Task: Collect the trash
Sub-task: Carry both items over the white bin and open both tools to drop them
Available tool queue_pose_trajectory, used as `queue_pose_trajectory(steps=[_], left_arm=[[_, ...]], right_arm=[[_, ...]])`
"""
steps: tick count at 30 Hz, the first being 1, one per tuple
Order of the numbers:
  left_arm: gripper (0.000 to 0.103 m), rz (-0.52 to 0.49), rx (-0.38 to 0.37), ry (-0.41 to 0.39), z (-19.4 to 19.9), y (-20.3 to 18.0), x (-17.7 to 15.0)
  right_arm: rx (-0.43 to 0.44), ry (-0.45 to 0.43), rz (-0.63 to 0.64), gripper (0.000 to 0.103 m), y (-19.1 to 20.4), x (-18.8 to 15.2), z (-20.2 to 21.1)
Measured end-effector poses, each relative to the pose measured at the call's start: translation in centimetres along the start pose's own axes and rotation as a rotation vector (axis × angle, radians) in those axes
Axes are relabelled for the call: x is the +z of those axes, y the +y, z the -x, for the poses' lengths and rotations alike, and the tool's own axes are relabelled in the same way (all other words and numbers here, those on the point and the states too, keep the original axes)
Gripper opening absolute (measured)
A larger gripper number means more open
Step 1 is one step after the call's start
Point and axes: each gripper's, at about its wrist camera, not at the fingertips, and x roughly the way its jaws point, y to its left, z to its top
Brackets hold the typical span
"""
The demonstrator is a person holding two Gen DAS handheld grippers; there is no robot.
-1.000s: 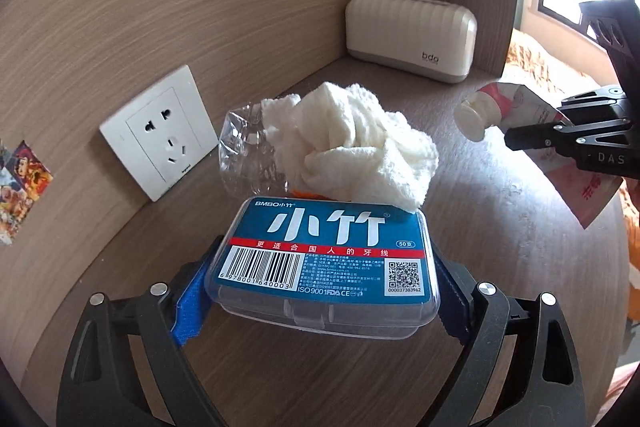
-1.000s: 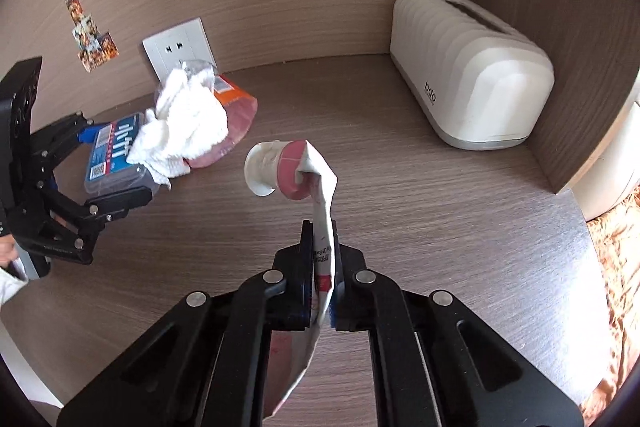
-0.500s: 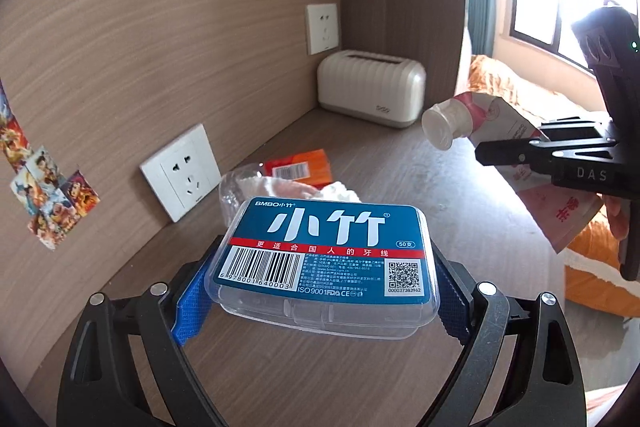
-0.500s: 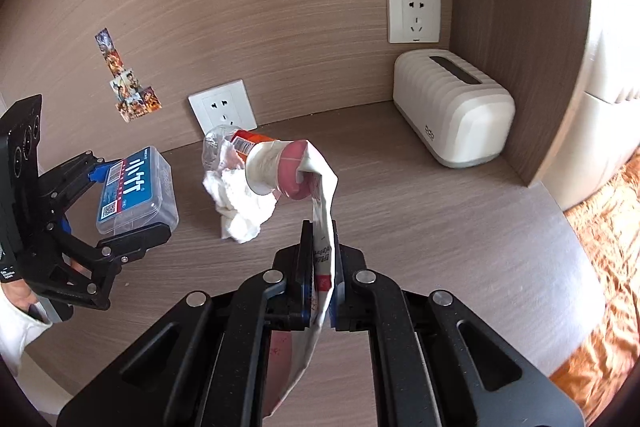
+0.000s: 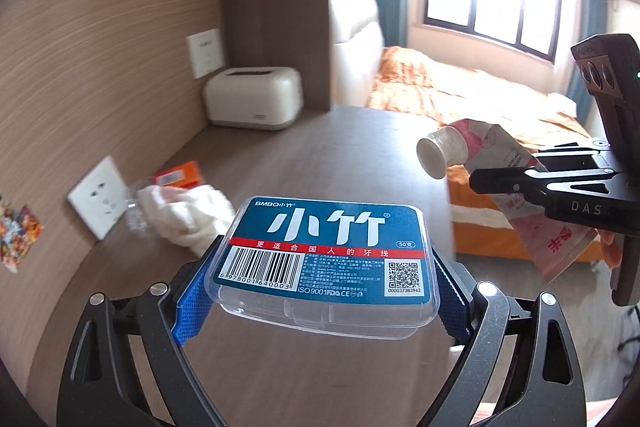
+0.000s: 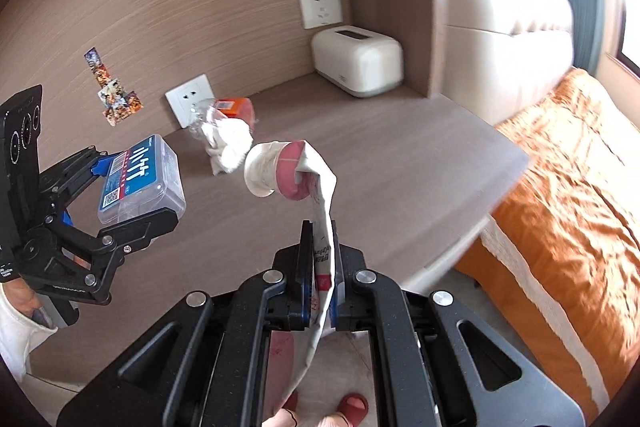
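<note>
Holding two pieces of trash clear of the desk, the person appears to be partway through the collection. Nearest in the left wrist view, the left gripper [image 5: 320, 291] has its jaws spread wide and clamped on the short ends of a clear plastic toothpick box [image 5: 324, 259] with a blue label, carried flat and well above the wood. Nearest in the right wrist view, the right gripper [image 6: 320, 259] has its jaws closed almost together on the flattened body of a squeezed toothpaste tube [image 6: 316, 195], whose white cap [image 6: 262, 167] points up and away from the fingers while the crimped tail hangs down below them. Both items are lifted and seem ready to be carried to a bin, though no bin shows in either view, so I cannot tell where they are meant to go.

Further out, work remains on the desk [image 6: 400, 155]. Against its back edge, just below a wall socket [image 6: 188, 99], lies a small heap: a crumpled white cloth or tissue [image 6: 228, 143], a clear crushed plastic bottle [image 6: 204, 115] touching it, and an orange wrapper [image 6: 236, 107] just behind. These three look untouched and would need at least one more trip.

Farthest, in the desk's back right corner, stands a cream tissue box [image 6: 356, 63], which looks like a furnishing rather than rubbish. Beyond the desk's right edge is a bed with an orange cover [image 6: 560, 167].
</note>
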Motion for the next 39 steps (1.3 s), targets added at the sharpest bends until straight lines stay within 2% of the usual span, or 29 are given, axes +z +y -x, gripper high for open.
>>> queue_pose_trajectory(steps=[11,16,20,26,31,37,38,39], left_arm=[[0.089,-0.093,-0.16,0.011,-4.5,-13.7,-0.1],[0.089,-0.11,-0.206,0.057,-8.5,-20.1,-1.7],[0.089,-0.124,-0.227,0.097,-12.1,-23.7,-3.6],[0.089,-0.155,-0.248,0.185,-18.8,-27.3,-7.8],[0.089,-0.167,-0.267,0.258,-25.5,-29.2,-13.0],[0.09,-0.148,-0.289,0.337,-33.3,-29.4,-20.1],[0.091,-0.138,-0.308,0.365,-34.6,-29.5,-21.4],[0.093,-0.129,-0.312,0.388,-35.8,-29.6,-22.6]], right_arm=[[-0.097,0.022,-0.121,0.007,-8.7,-7.8,5.4],[-0.114,0.071,-0.138,0.007,-13.4,-11.9,6.1],[-0.112,0.116,-0.151,0.007,-16.6,-14.9,5.1],[-0.084,0.206,-0.203,0.007,-21.3,-20.0,0.1],[-0.047,0.287,-0.236,0.007,-24.3,-25.0,-6.3],[-0.017,0.365,-0.229,0.008,-26.6,-31.2,-14.8],[-0.02,0.374,-0.223,0.011,-26.8,-32.1,-16.1],[-0.021,0.377,-0.22,0.035,-26.9,-32.8,-17.2]])
